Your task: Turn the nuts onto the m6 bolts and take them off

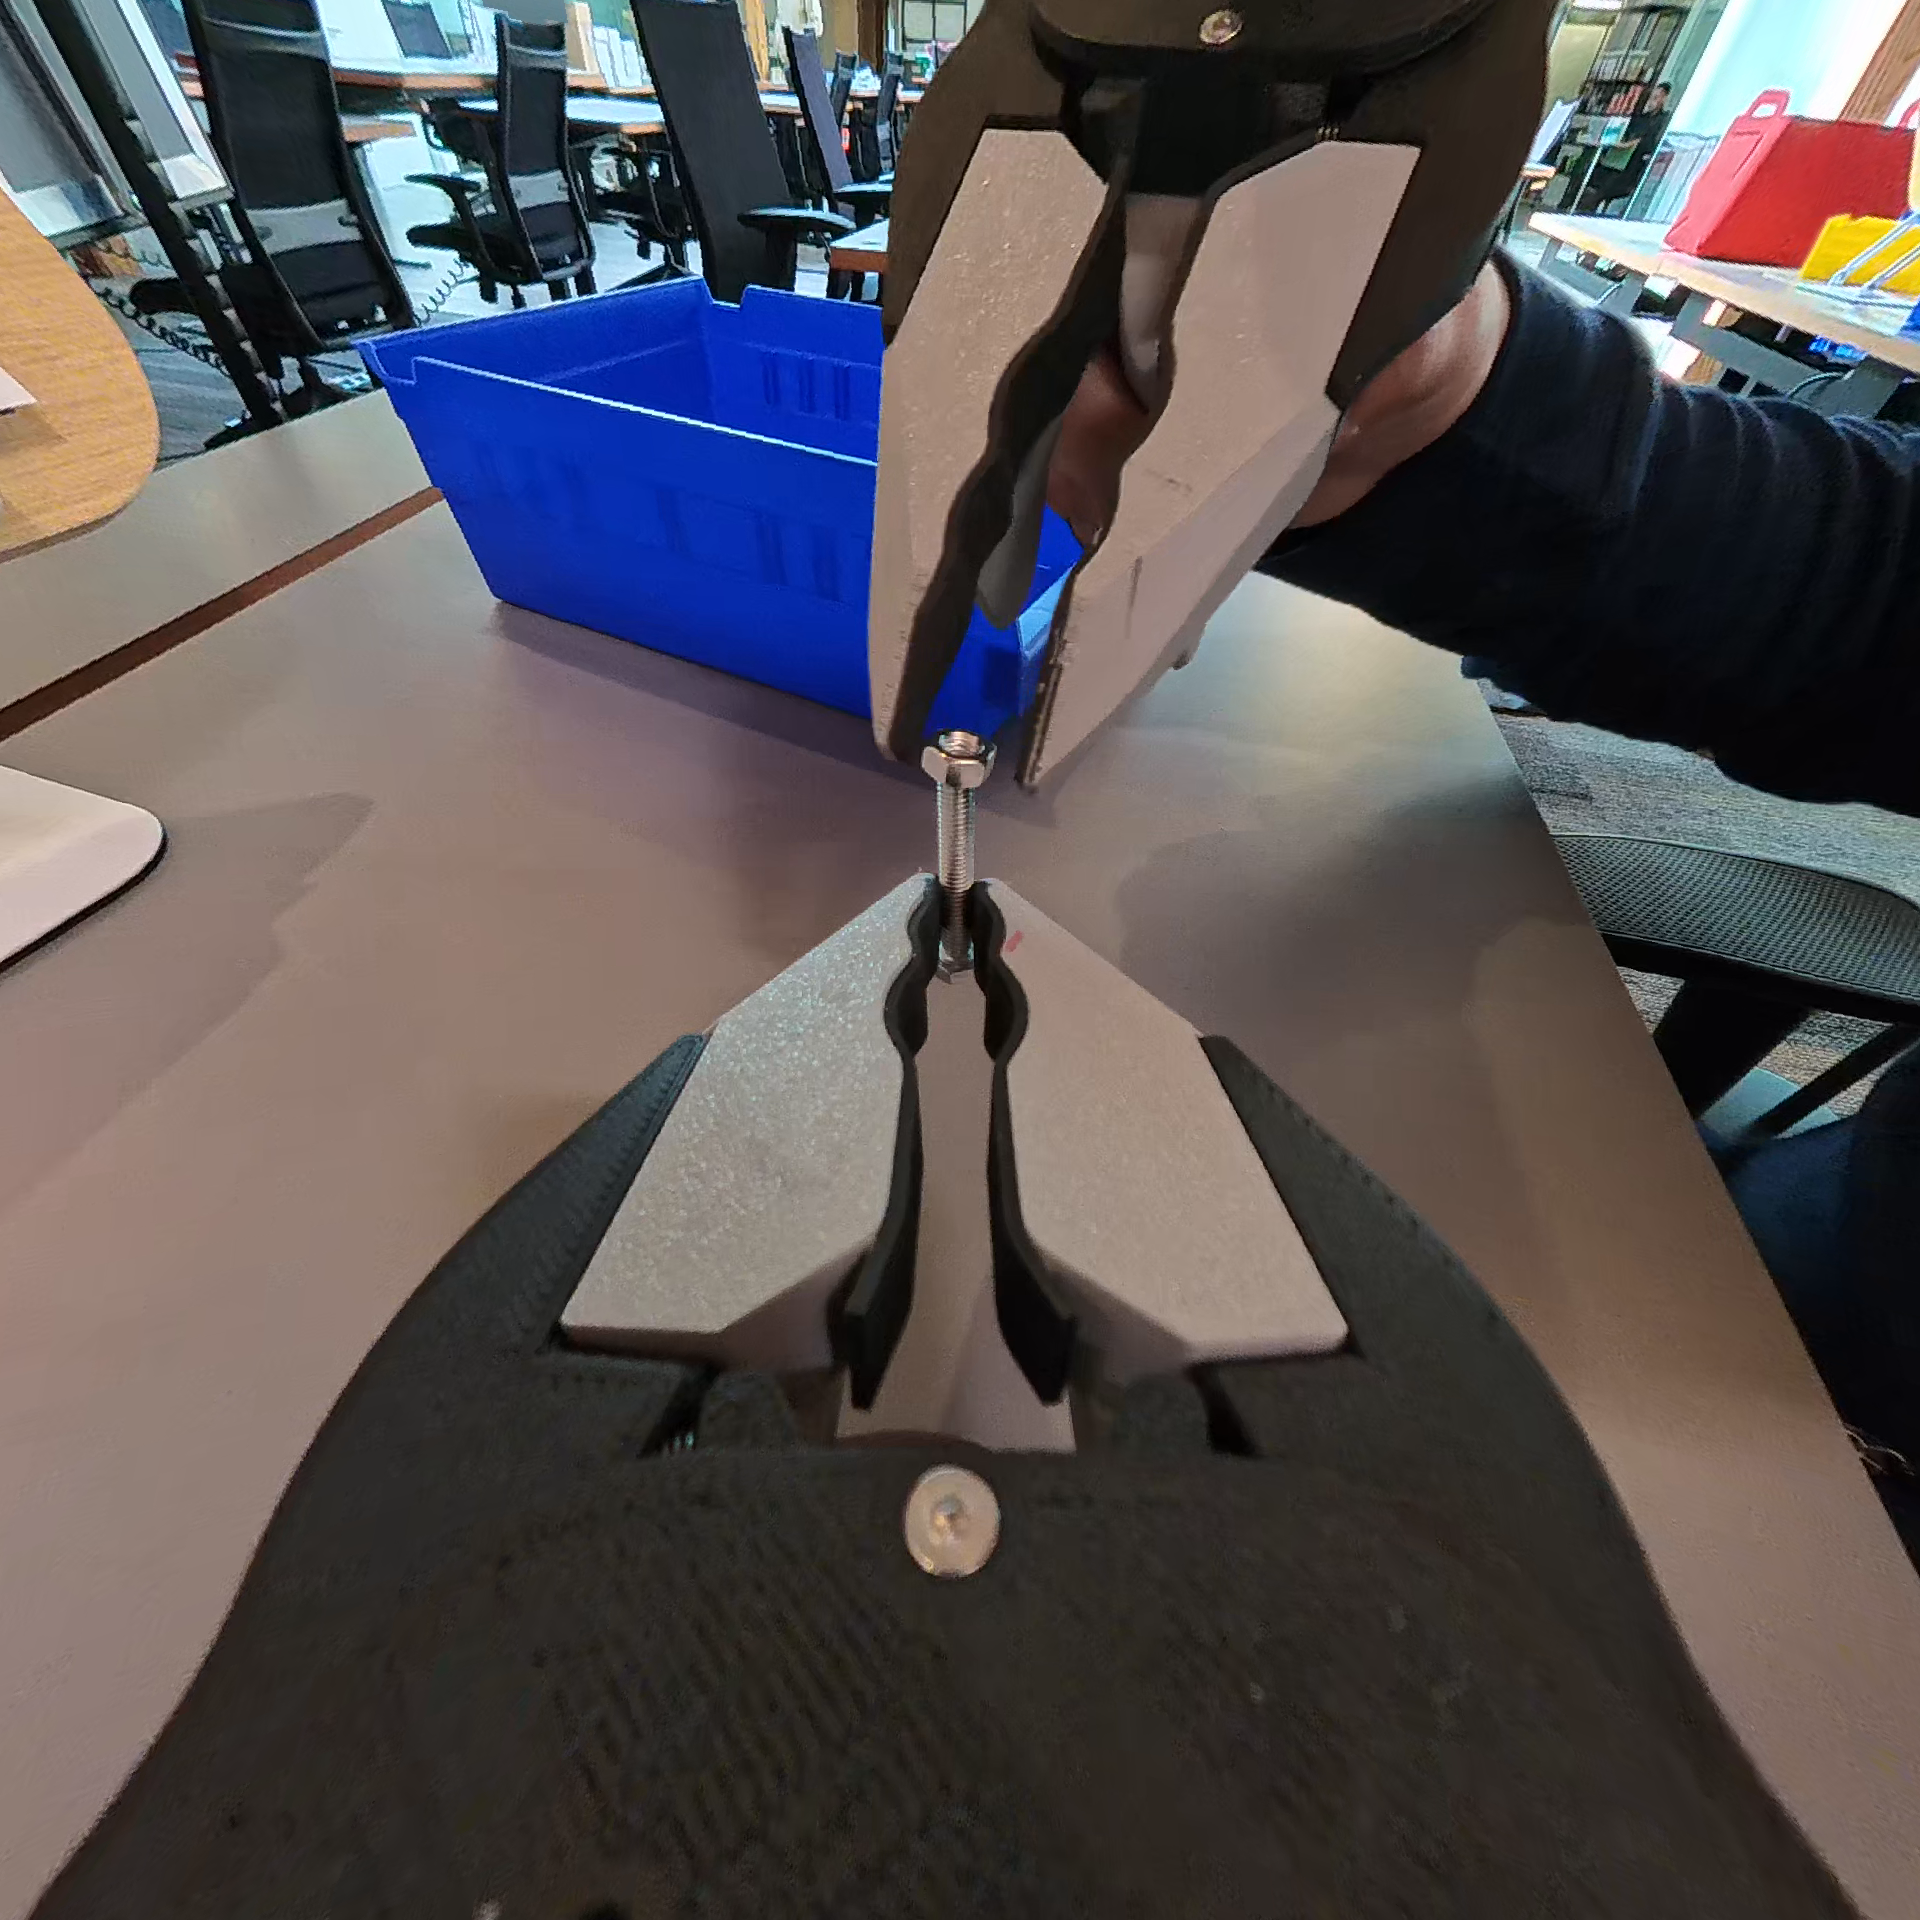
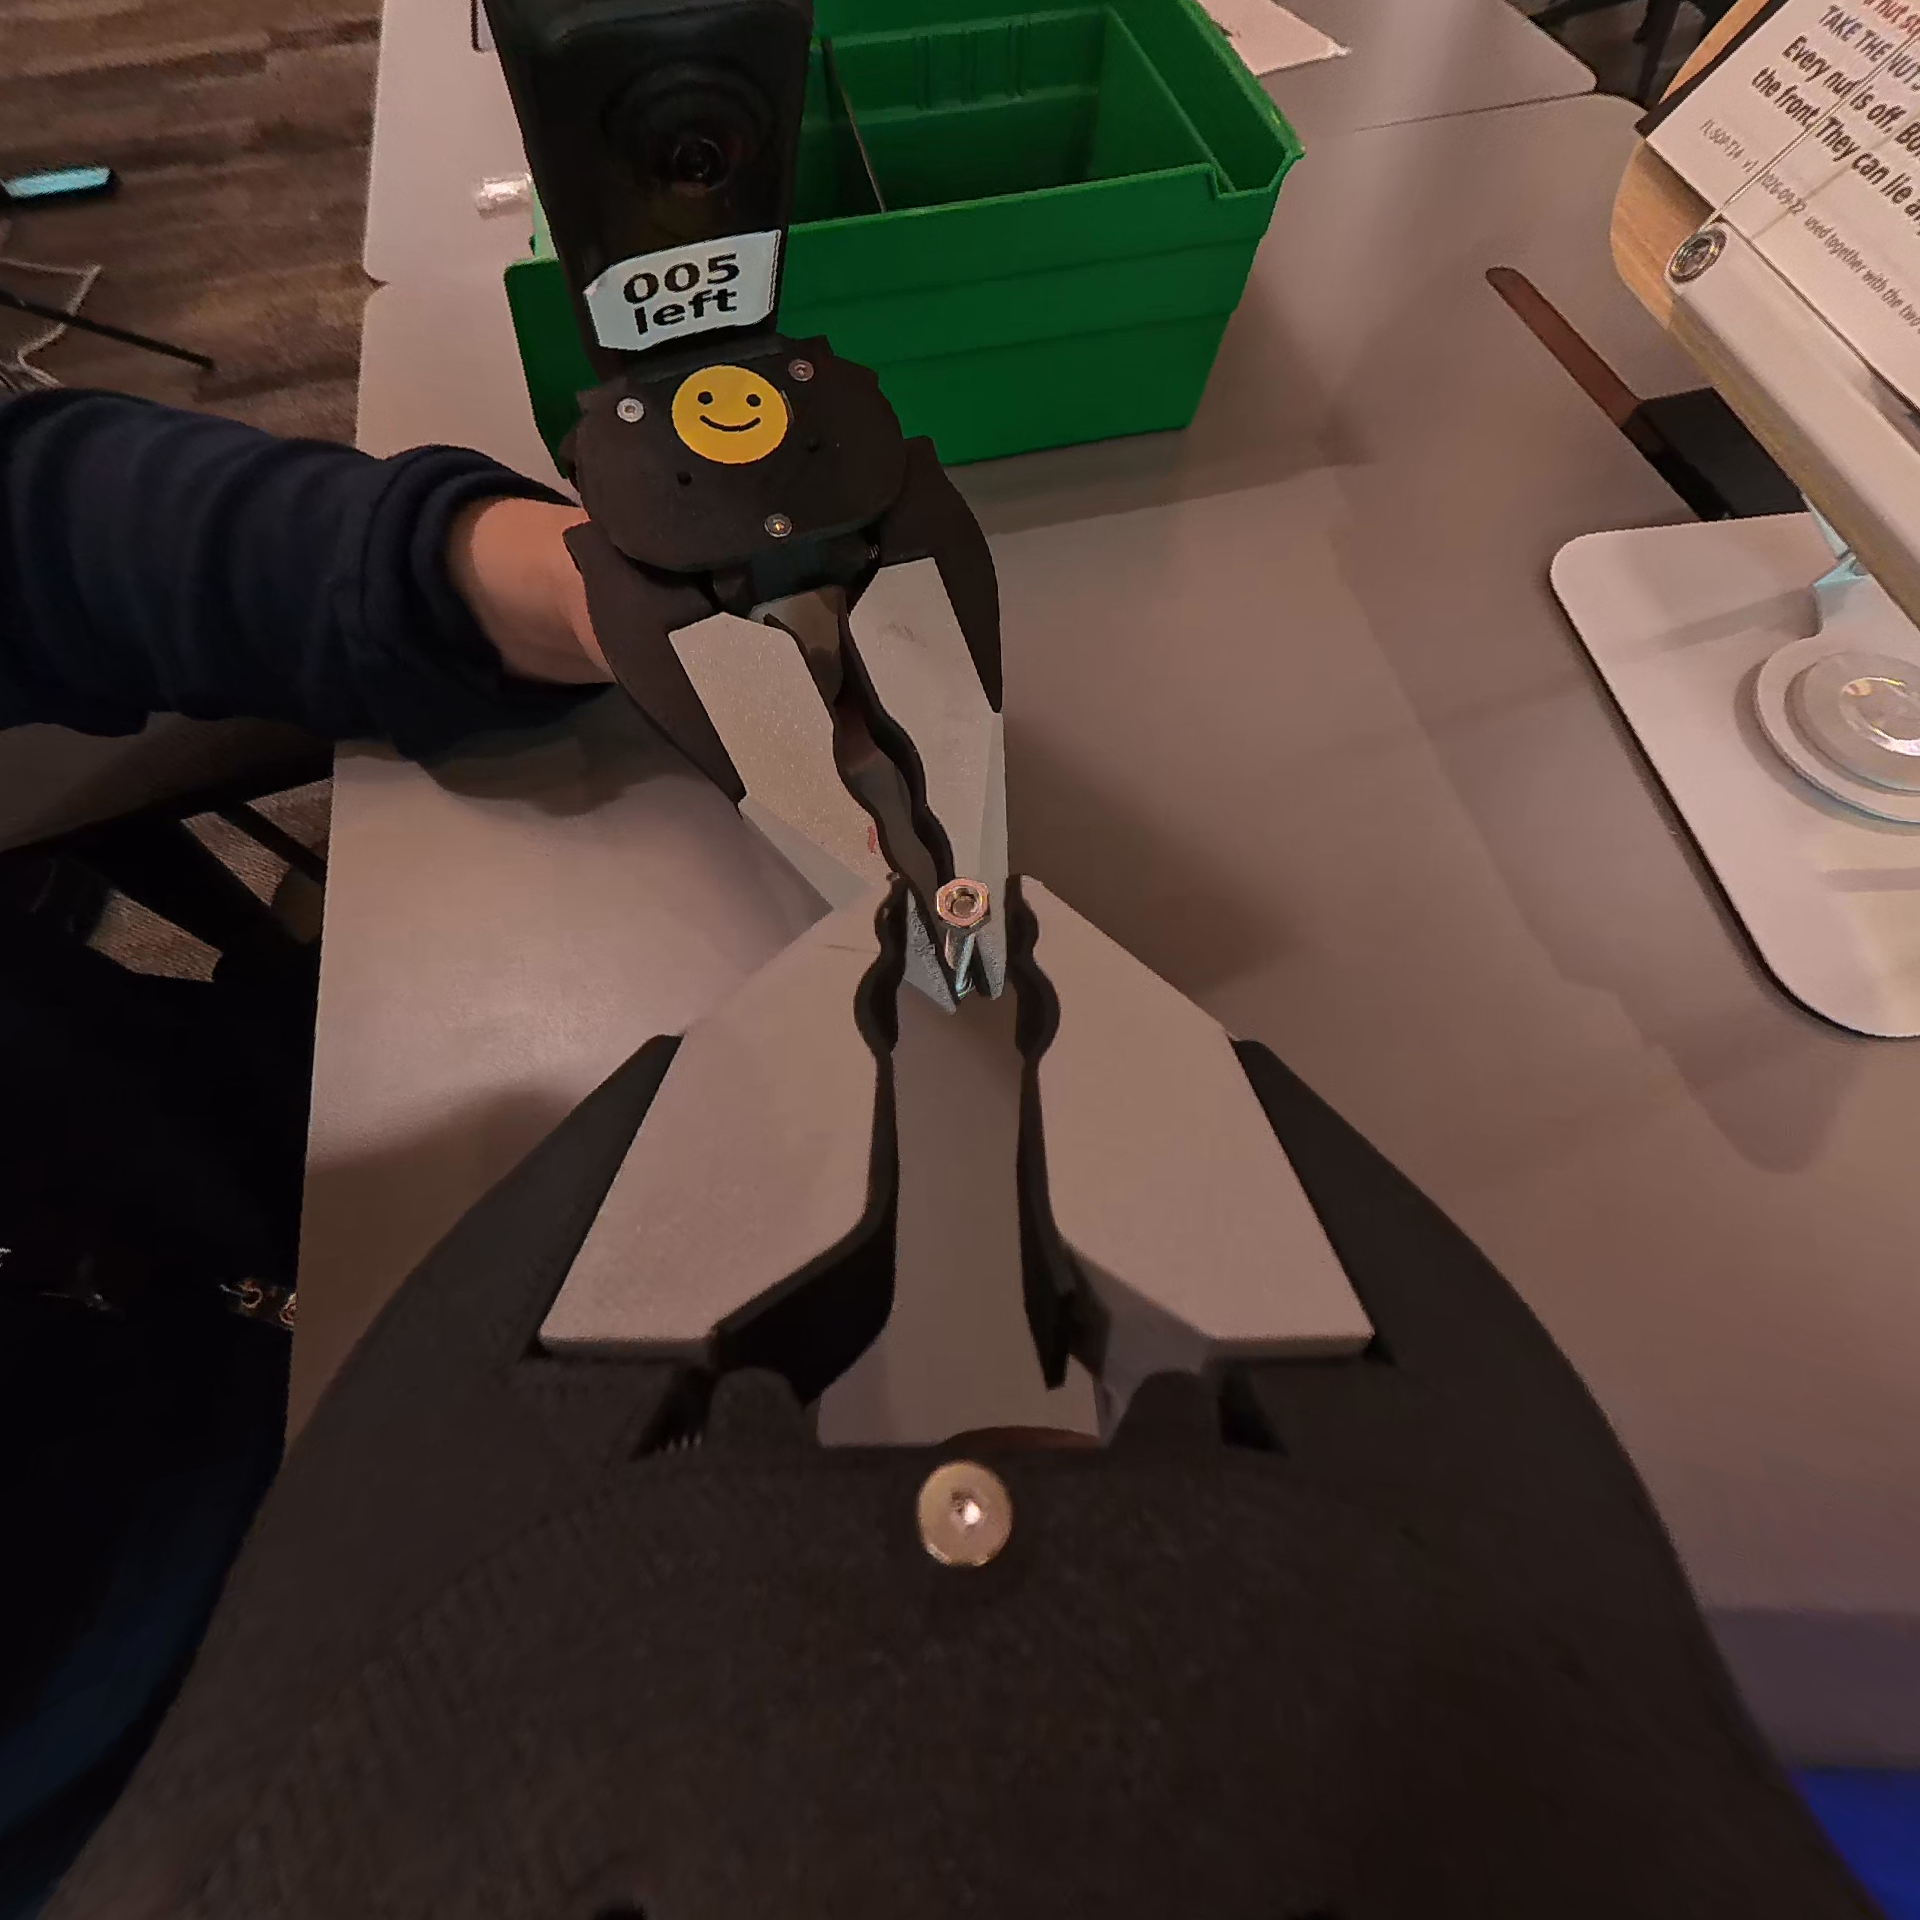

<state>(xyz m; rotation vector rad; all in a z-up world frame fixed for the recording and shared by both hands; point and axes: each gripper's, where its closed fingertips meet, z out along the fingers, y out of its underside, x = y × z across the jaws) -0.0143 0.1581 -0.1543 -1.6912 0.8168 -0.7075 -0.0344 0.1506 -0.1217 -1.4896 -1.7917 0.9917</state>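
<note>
While my left tool (image 1: 954, 914) pinches the slim, silver, threaded steel bolt (image 1: 954, 847) near its head, with the shank pointing away from me above the grey tabletop (image 1: 520, 831), my right tool (image 1: 961, 753) comes at the shank's far end from the opposite side. The small silver hexagonal steel nut (image 1: 958, 767) sits at that far tip, well above the tabletop and about midway between its left and right edges. The right tool's two tips stand narrowly apart, one either side of the nut; one seems to touch it, but I cannot tell whether they grip it. To do this well, I judge I should close squarely on two opposite flats, keep my right tool in line with the shank, and turn in short strokes while the left holds firm. A skewed grip could drop the nut. The blue plastic bin (image 1: 644, 509) stands behind, near the far edge.
</note>
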